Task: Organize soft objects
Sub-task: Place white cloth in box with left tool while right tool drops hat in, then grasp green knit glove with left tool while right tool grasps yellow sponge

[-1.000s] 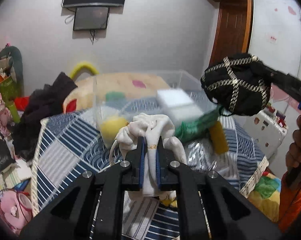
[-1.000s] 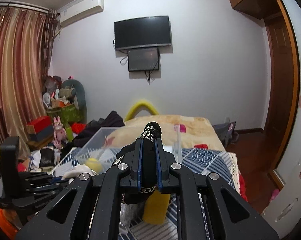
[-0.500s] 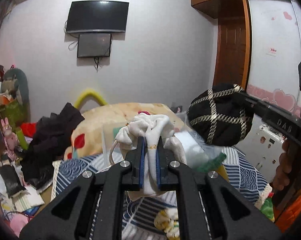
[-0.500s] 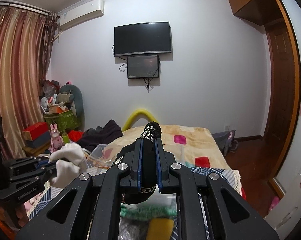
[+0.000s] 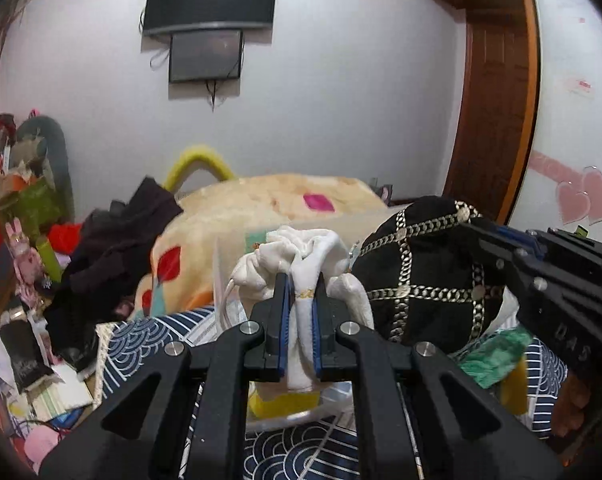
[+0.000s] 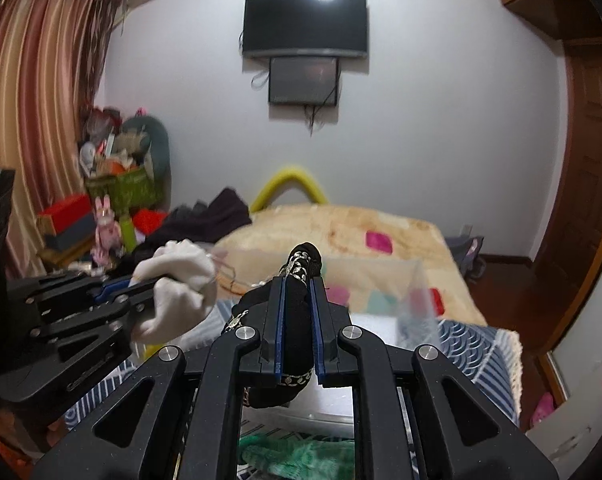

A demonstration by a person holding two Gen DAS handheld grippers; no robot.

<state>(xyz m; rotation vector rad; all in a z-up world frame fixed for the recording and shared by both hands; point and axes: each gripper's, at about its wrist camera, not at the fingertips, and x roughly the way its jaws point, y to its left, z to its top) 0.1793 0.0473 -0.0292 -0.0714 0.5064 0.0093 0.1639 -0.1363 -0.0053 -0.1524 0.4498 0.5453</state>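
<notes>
My left gripper (image 5: 299,282) is shut on a bunched white cloth (image 5: 301,252) held in the air. Beside it on the right, my right gripper (image 5: 467,226) is shut on a black cloth bundle (image 5: 429,280) crossed with gold chain trim. In the right wrist view the right gripper (image 6: 299,280) pinches that black bundle (image 6: 301,304), and the left gripper (image 6: 149,284) with the white cloth (image 6: 177,288) hangs at the left. Both bundles hover close together over a clear plastic bin (image 6: 381,288) on the bed. A yellow sponge (image 5: 285,400) lies in the bin below the left gripper.
The bin stands on a blue and white patterned bedspread (image 5: 141,344). A green cloth (image 6: 301,456) and a yellow object (image 5: 513,392) lie near the bin. A beige blanket (image 6: 341,228) and dark clothes (image 5: 117,252) cover the far bed. Clutter fills the floor (image 5: 25,360) at left.
Both grippers have swung toward each other with their cloths; the black bundle now hangs right beside the white one. The left view has tipped up from the bin toward the wall.
</notes>
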